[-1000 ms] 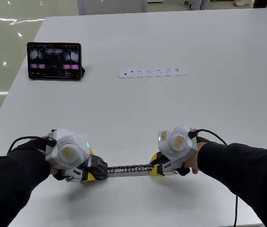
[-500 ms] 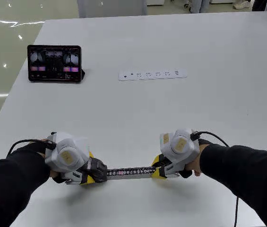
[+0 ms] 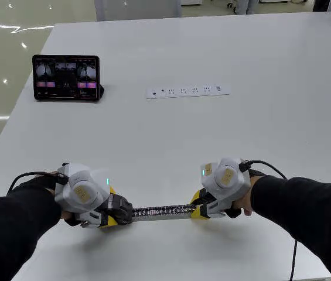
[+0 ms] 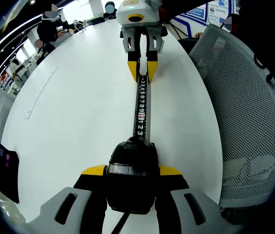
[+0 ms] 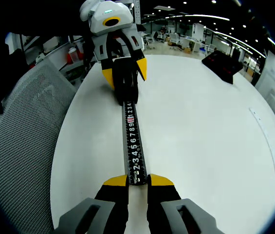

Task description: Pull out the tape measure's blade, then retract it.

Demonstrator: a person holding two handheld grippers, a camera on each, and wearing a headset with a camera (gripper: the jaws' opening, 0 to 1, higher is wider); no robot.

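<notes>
1. Tape measure (image 3: 120, 209): a black, block-shaped plastic case (image 4: 132, 175) with a dark steel blade (image 5: 132, 146) printed in white numerals. It is held stretched between two grippers, low over the near edge of the table. Whether it touches the surface cannot be told.
2. The large white rectangular table (image 3: 212, 134) carries a black tablet with a lit screen (image 3: 66, 76), propped at the far left. A flat white power strip (image 3: 188, 91) lies near the middle. Both are well apart from the work, so the pulling line is left free.
3. Two forearms in black sleeves (image 3: 306, 205) are brought in from either side, roughly level, so that the pull is made straight along the blade.
4. The left gripper (image 3: 111, 214), white-bodied with yellow-tipped black jaws, is clamped around the case from both sides. The case is judged to be anchored this way while the blade runs out of its front.
5. The right gripper (image 5: 137, 181), of the same make, is pointed back at the left one, its jaws pressed together on the blade's end.
6. A short run of blade is exposed, the numerals reading upward from the right jaws. The pull-out is judged to be under way, and the retraction is not yet done.
</notes>
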